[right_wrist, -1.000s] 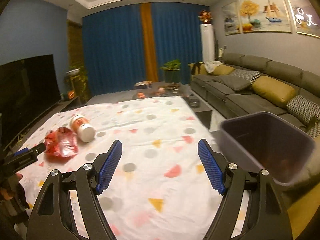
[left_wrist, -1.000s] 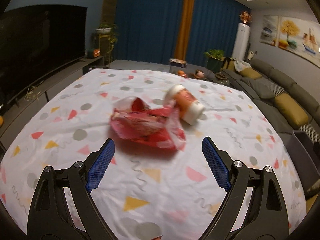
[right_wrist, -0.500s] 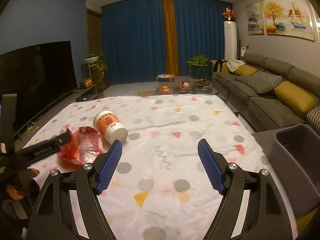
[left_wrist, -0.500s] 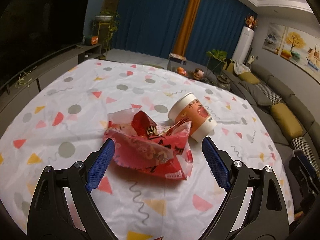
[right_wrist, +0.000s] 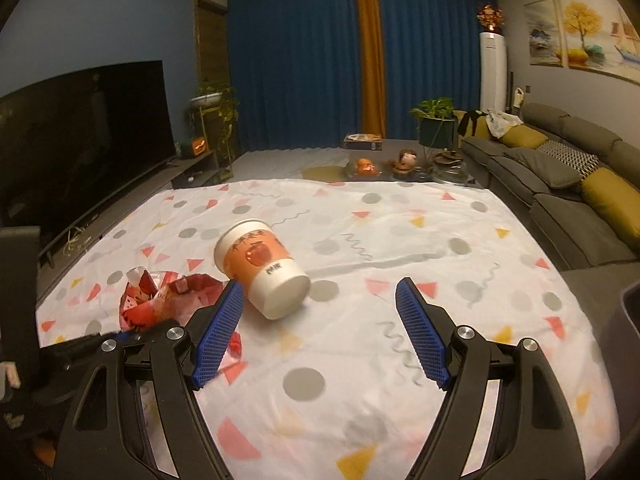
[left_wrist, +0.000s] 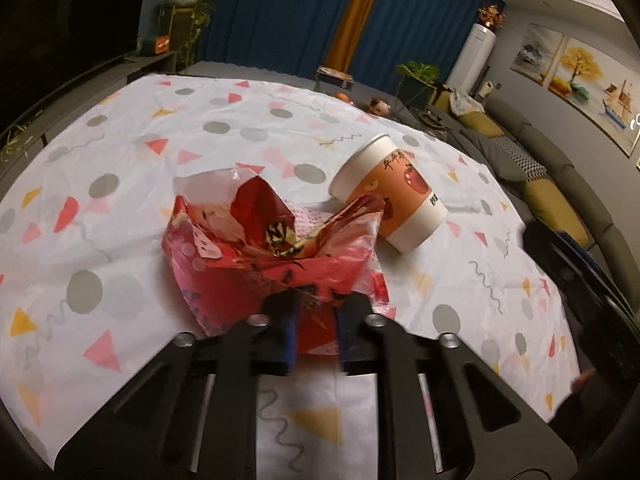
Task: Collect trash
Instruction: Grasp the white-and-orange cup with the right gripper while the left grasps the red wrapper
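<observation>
Nearest the left wrist camera, the left claw [left_wrist: 316, 330] is closing on the near edge of the crumpled red wrapper [left_wrist: 276, 256], whose plastic already sits pinched between the two blue pads. The wrapper lies on the tabletop [left_wrist: 120, 184], which is covered with a white cloth printed with triangles and dots. Just beyond the wrapper, and touching its far right corner, a paper cup [left_wrist: 394, 196] lies on its side.

In the right wrist view the right claw [right_wrist: 320, 332] hovers with its jaws wide and nothing between them, low over the cloth, with the cup [right_wrist: 262, 266] just ahead of its left finger. The dark rim of a bin [right_wrist: 632, 308] shows at the right edge of that view, beyond the tabletop's side.

The step in hand looks like the first pickup: securing the wrapper. Next, the left claw probably needs to lift without dragging the cup along, while the right claw lines up around the cup's body before squeezing.
</observation>
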Tool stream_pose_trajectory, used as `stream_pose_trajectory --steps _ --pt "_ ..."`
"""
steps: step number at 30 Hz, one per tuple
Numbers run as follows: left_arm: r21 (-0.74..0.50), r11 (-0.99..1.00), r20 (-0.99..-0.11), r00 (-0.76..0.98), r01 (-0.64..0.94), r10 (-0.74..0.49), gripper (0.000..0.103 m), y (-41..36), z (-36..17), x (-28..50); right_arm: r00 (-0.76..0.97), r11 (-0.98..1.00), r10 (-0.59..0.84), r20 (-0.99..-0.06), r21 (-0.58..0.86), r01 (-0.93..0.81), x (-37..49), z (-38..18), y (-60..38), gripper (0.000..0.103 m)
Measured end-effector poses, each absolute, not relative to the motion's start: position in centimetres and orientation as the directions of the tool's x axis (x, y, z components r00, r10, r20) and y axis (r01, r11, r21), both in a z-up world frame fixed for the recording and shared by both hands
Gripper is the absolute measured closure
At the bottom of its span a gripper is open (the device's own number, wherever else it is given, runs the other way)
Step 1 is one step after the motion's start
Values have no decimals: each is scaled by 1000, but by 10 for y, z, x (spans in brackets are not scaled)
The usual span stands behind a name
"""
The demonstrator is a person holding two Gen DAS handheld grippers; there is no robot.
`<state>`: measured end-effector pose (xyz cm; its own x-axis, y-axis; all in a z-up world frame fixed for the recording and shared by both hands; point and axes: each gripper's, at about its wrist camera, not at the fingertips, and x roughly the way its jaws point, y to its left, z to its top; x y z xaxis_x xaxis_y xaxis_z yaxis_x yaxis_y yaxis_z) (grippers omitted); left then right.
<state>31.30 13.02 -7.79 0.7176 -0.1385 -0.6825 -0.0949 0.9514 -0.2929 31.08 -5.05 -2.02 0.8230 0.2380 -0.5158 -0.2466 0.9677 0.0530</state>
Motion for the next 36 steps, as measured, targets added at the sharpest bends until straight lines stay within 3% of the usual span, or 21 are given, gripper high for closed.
stream_pose_trajectory --steps 6,12,29,36 --pt "-315 942 -659 741 -115 -130 103 143 -71 305 799 962 245 -550 33 -272 334 -34 -25 27" --pt "-270 950 -639 767 -156 -55 103 152 -63 296 777 956 250 -578 19 -293 352 -44 -5 27" --pt "-328 928 -643 762 -177 -82 103 167 -69 298 724 943 265 -636 16 -331 382 -59 13 27" --pt "-343 922 -645 759 -181 -91 103 171 -72 298 692 935 281 -665 28 -353 388 -64 16 46"
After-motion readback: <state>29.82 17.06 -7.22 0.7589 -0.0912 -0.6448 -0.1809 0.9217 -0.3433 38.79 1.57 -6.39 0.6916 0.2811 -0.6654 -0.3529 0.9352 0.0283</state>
